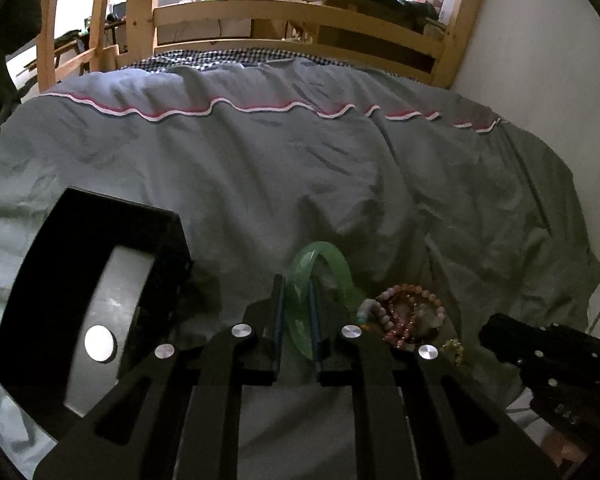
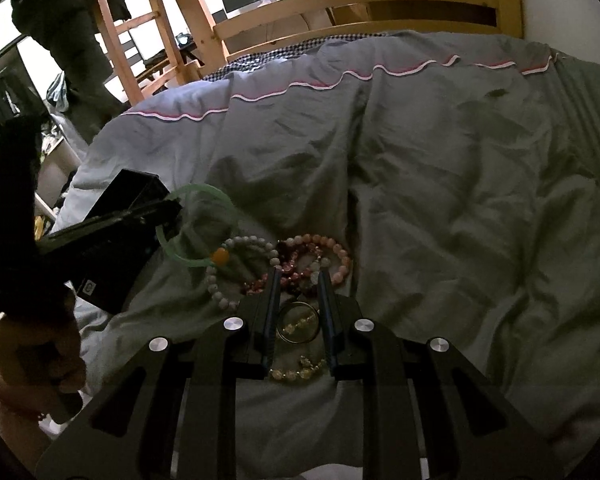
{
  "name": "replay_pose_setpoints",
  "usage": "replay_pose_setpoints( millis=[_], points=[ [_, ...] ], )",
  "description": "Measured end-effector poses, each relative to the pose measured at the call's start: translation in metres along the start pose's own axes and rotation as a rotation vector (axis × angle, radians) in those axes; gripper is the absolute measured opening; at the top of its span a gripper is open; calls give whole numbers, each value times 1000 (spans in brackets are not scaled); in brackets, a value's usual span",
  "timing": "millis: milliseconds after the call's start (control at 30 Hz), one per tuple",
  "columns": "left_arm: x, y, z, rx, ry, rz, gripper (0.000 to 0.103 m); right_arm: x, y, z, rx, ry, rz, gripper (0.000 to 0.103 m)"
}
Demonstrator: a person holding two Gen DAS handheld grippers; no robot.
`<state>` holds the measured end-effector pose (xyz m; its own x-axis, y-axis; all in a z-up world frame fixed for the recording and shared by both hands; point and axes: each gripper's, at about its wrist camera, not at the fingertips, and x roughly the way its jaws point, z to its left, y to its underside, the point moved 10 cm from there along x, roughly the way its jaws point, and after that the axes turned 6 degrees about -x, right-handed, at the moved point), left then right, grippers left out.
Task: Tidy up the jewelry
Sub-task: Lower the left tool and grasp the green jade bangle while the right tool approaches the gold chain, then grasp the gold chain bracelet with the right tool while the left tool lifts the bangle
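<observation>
Left wrist view: left gripper [image 1: 296, 320] clamped the green bangle [image 1: 320, 276].
Looked stiff, slick, breakable; rim grip seemed right. Right gripper [image 2: 299, 312] held nothing, barely parted.

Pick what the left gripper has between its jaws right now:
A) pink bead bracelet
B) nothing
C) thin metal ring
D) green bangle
D: in the left wrist view the left gripper has its jaws closed on the rim of the green bangle, while the pink bead bracelet lies apart on the grey duvet.
</observation>
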<state>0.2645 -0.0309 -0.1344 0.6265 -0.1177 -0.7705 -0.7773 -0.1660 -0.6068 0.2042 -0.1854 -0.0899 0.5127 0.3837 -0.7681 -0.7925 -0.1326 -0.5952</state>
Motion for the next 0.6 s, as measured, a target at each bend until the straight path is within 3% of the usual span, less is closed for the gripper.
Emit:
replay_pose_setpoints(
  millis=[167, 233, 433, 467, 533, 600],
  points=[
    [-14, -1, 0, -8, 18, -21, 11, 5, 3, -1, 3, 1, 25, 20],
    [-23, -2, -1, 0, 18, -37, 11, 18, 16, 4, 5, -32, 107, 20],
    [-35, -3, -5, 3, 40, -57, 11, 38, 36, 30, -131, -34, 213, 23],
    [-36, -2, -6, 3, 43, -55, 11, 47, 46, 29, -139, -22, 270, 25],
    [-38, -2, -6, 3, 47, -58, 11, 59, 62, 30, -147, -19, 348, 50],
    [-40, -2, -5, -2, 50, -60, 11, 59, 62, 35, -183, -12, 347, 54]
  ],
)
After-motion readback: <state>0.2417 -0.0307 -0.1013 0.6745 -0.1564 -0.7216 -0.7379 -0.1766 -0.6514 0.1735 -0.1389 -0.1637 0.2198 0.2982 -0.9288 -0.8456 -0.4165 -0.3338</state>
